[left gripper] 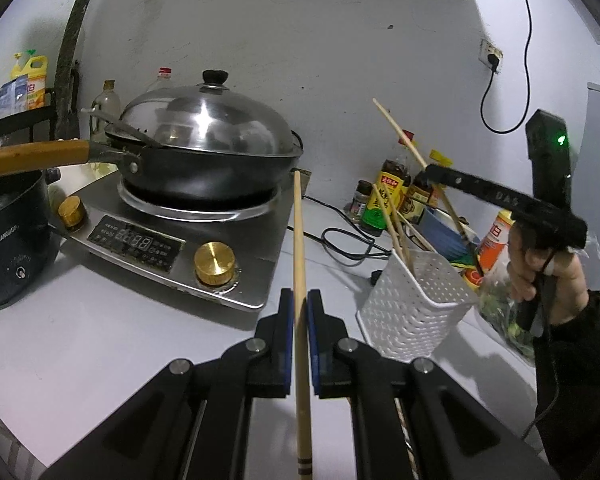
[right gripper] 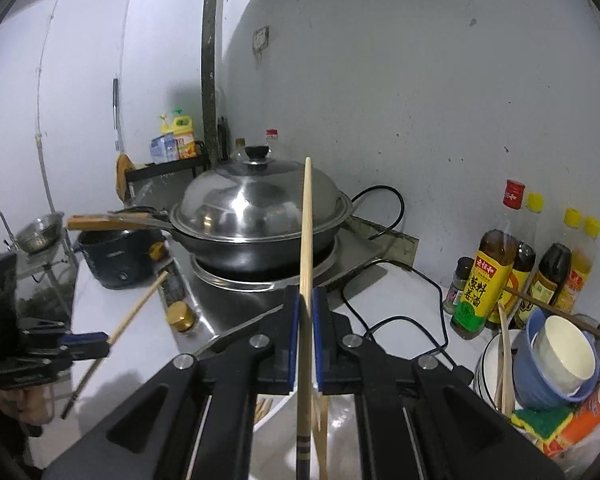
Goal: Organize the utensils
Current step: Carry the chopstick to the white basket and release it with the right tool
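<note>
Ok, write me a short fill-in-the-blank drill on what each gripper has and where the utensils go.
1. The left gripper is shut on a single ____.
2. The right gripper hangs above the white ____ with its own chopstick.
3. The holder already has several chopsticks standing ____ it.
4. The wok is covered by a metal ____.

Missing words: chopstick; holder; in; lid

Wok (left gripper: pixel 204 168) on cooker (left gripper: pixel 180 240); holder (left gripper: pixel 416 300) to its right.
</note>
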The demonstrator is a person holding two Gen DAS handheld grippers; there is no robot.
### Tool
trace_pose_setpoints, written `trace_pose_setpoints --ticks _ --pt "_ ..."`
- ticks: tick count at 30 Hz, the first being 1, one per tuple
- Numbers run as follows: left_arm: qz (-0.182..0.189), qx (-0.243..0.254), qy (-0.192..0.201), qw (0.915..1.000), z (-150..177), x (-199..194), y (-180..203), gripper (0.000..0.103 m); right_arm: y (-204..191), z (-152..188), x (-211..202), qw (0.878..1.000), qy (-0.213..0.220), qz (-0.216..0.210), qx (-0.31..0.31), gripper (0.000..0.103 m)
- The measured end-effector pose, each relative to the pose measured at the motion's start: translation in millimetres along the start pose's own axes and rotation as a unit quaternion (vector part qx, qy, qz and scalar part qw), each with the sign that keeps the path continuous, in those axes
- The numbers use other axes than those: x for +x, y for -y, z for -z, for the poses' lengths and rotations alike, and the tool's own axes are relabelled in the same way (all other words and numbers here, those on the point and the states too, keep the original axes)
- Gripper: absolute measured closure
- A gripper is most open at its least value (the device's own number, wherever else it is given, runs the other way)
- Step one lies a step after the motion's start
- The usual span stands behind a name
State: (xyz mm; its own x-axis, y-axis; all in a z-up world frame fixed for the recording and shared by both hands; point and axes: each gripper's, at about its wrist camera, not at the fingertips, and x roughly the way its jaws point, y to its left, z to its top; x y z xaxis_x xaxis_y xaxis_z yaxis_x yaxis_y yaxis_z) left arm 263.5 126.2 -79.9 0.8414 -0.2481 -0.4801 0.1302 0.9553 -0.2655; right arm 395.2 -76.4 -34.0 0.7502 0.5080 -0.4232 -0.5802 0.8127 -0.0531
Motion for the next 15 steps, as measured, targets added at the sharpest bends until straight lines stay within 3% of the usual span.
trace_pose_setpoints --ticks 9,15 --pt "-0.008 -0.015 -0.002 0.9998 1 4 -13 0.097 -4 34 42 0.998 -0.039 0.037 -0.015 0.097" --pt "-0.007 -0.015 -0.002 0.9999 0 4 -8 0.097 -6 56 46 0.996 -0.07 0.043 -0.029 0.097"
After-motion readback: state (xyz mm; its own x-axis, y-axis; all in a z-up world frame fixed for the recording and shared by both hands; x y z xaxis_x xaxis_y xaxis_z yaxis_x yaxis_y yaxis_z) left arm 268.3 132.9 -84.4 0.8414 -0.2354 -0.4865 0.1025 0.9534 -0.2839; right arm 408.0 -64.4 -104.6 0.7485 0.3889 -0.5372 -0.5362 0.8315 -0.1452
